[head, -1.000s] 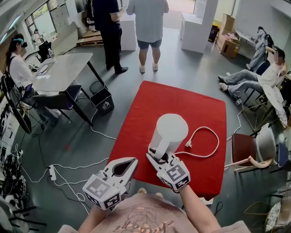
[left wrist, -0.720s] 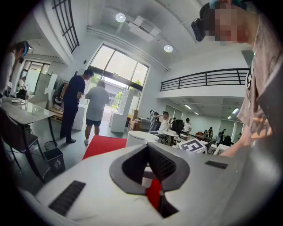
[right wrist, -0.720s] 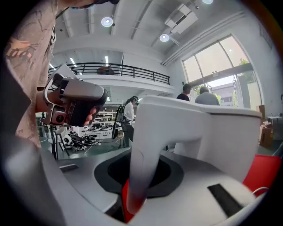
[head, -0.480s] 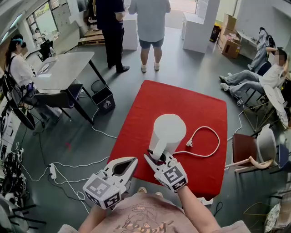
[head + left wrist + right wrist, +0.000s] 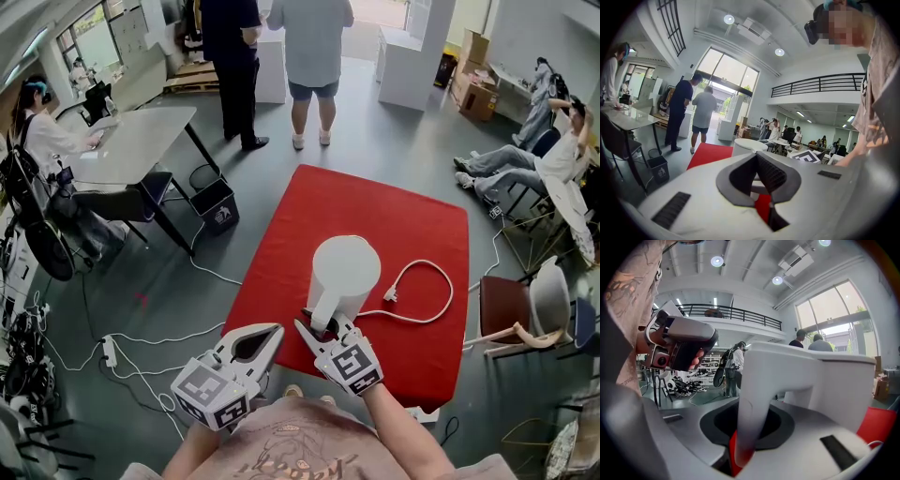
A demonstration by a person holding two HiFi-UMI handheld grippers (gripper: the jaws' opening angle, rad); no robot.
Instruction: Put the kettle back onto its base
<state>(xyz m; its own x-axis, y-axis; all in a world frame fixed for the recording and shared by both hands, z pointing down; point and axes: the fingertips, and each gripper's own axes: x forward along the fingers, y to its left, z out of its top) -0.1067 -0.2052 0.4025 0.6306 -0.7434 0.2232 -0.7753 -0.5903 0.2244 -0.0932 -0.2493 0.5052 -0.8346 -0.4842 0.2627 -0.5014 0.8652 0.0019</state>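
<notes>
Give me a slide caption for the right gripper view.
Right gripper closed on the handle of the white kettle, red tablecloth below.

You can't tell whether the kettle (image 5: 345, 267) sits on its base: its body covers the spot where the cord (image 5: 451, 292) ends.

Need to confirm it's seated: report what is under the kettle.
The kettle stands on the red cloth; a white cord runs out at its foot. Its body covers whatever lies underneath, so no base is visible.
</notes>
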